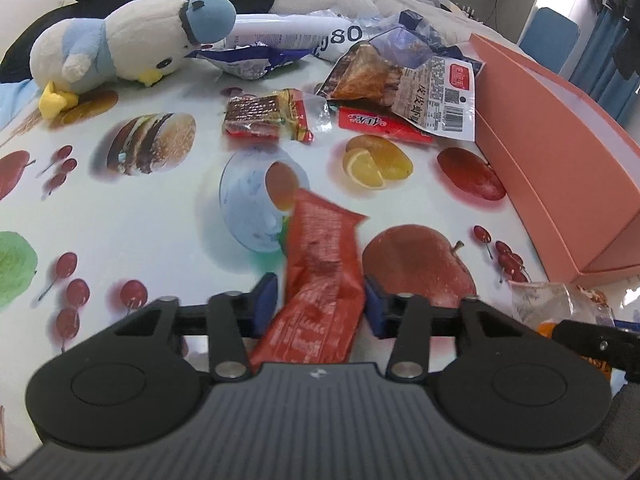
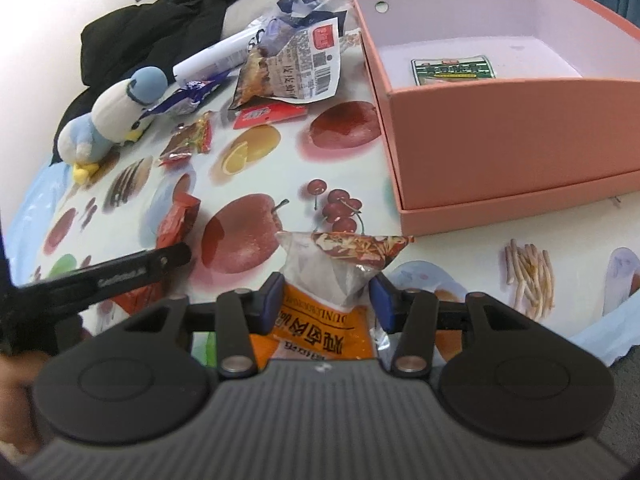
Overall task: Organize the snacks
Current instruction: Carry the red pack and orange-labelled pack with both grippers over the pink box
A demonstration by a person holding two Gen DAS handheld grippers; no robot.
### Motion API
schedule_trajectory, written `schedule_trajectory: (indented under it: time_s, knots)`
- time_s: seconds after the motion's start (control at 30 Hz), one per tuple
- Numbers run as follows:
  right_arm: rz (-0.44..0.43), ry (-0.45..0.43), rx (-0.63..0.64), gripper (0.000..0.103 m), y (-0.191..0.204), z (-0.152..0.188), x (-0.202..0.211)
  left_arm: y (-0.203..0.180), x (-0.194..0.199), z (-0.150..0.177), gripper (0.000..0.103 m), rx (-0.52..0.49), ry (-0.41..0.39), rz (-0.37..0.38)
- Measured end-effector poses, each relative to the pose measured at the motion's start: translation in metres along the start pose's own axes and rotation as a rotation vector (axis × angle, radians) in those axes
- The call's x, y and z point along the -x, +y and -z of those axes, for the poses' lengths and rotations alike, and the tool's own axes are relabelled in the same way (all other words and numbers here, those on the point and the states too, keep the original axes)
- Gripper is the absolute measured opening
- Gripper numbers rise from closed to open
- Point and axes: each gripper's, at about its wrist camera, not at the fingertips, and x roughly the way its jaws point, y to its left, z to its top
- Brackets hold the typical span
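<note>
My left gripper [image 1: 320, 300] is shut on a red snack packet [image 1: 320, 272], held low over the printed tablecloth; the packet also shows in the right wrist view [image 2: 176, 220]. My right gripper [image 2: 326, 300] is shut on an orange and clear snack bag [image 2: 336, 268], just in front of the pink box [image 2: 500, 120]. The box is open and holds one green-edged packet [image 2: 454, 68]. More snacks lie at the far side: a dark red packet [image 1: 264, 118], a red bar [image 1: 380, 124] and a clear bag with a white label [image 1: 404, 84].
A blue and white plush bird [image 1: 124, 40] lies at the far left. A white tube [image 1: 296, 32] and crumpled blue wrappers [image 1: 248, 60] lie behind the snacks. Black clothing [image 2: 160, 28] is heaped beyond the table. The tablecloth edge [image 2: 600, 336] hangs at the right.
</note>
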Motion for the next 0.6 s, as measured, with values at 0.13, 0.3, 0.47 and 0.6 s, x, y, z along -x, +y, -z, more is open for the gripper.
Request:
schedule_trajectory:
  time_s: [0.13,0.3,0.47,0.6]
  knots:
    - [-0.011,-0.007,0.005,0.048,0.0,-0.003,0.0,0.001,0.002,-0.003,0.046,0.033,0.002,0.018]
    - [-0.015,-0.03,0.018,0.048,-0.003,-0.005,0.004,-0.001,0.016,-0.002,0.045,0.088,-0.008,0.051]
    - [-0.029,-0.079,0.043,0.047,-0.003,-0.013,0.018,-0.011,0.045,-0.009,0.045,0.106,-0.057,0.08]
    - [-0.04,-0.121,0.063,0.047,-0.001,-0.02,0.035,-0.022,0.074,-0.019,0.045,0.115,-0.101,0.106]
